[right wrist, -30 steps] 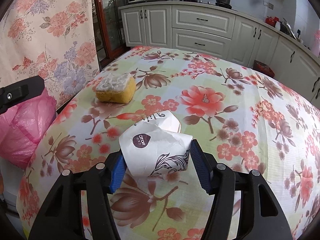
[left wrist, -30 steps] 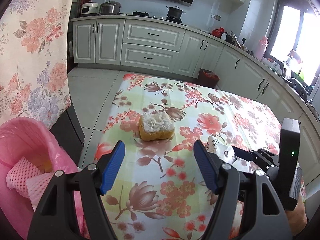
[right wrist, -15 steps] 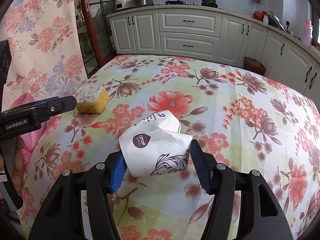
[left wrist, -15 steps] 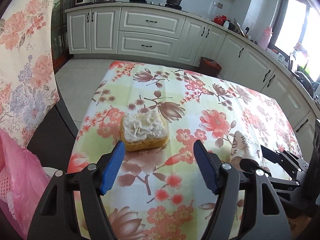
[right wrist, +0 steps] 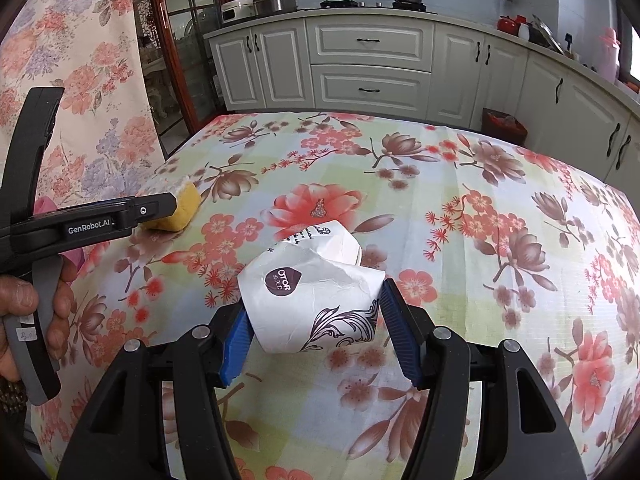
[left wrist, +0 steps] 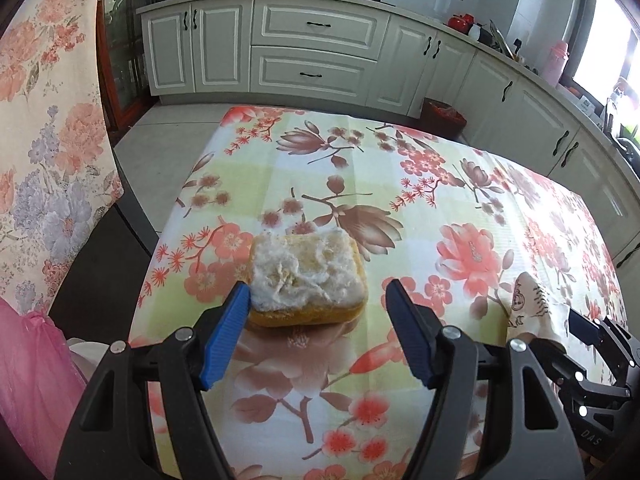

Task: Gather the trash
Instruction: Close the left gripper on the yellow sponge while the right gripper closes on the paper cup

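A worn yellow sponge (left wrist: pixel 307 279) with a frayed white top lies on the floral tablecloth (left wrist: pixel 420 184). My left gripper (left wrist: pixel 318 312) is open, its blue fingers on either side of the sponge's near edge. The left fingertip (left wrist: pixel 240 300) is close to or touching the sponge. The sponge shows in the right wrist view (right wrist: pixel 180 208), partly behind the left gripper. My right gripper (right wrist: pixel 314 322) is shut on a crumpled white paper cup (right wrist: pixel 316 292), also visible in the left wrist view (left wrist: pixel 532 308).
A pink trash bag (left wrist: pixel 28 376) hangs at the table's left side. A floral curtain (left wrist: pixel 44 120) is on the left. Kitchen cabinets (left wrist: pixel 320 56) line the back, with a red bin (left wrist: pixel 442 114) on the floor.
My left gripper has moved away from the pink bag and forward to the sponge, which now sits between its fingers. My right gripper still holds the paper cup.
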`<state>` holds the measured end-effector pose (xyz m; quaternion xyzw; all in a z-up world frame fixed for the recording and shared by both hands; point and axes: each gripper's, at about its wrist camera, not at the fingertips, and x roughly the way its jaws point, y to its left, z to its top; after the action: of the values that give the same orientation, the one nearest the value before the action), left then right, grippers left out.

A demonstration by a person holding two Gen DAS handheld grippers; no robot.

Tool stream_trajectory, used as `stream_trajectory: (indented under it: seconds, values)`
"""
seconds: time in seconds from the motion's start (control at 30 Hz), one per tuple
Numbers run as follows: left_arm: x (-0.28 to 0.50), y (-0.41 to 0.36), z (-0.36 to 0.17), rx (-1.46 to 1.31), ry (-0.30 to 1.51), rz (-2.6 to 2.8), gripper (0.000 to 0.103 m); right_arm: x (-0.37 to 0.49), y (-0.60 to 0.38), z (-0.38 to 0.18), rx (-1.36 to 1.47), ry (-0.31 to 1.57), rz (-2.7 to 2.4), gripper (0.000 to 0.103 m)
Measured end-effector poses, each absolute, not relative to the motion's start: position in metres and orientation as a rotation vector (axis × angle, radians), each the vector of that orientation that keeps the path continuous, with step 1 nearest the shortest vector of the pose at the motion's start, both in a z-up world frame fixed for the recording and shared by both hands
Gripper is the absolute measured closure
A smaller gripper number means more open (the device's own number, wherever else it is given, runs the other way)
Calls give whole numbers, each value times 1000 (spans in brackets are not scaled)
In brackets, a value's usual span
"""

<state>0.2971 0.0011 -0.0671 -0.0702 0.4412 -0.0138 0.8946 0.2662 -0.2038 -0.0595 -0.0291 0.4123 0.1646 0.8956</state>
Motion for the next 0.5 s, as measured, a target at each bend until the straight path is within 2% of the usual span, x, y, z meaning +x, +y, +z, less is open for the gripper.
stream_trajectory:
  seconds: [0.2, 0.5]
  values:
    - [307, 3, -76, -130, 946, -5, 36, 269, -205, -62, -59, 863, 340, 45]
    - [300, -5, -74, -79, 945, -16, 48, 270, -204, -64, -61, 866, 341, 45]
